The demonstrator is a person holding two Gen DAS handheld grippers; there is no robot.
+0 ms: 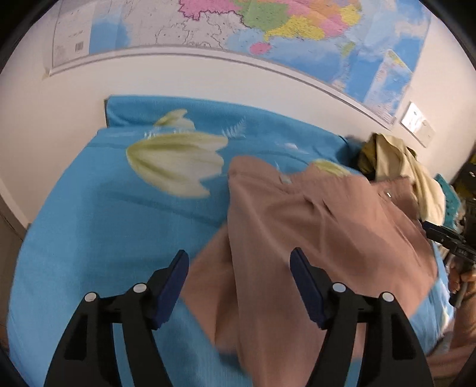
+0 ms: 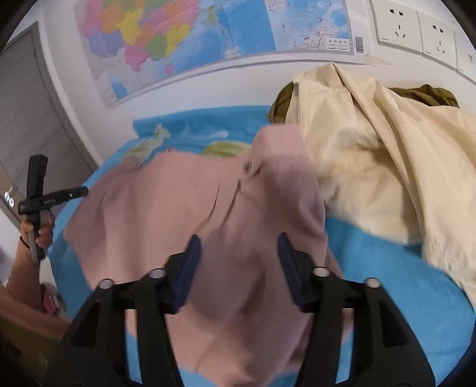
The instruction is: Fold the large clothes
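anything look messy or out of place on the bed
The pink garment lies rumpled and skewed on the blue bedspread, with loose folds rather than flat. Beside it a cream coat sits in an unfolded heap over an olive garment. Nothing looks damaged or spilled.

Trousers lie on bed w/ a clothes pile just right of them, map on wall behind bed, wall sockets right of map.
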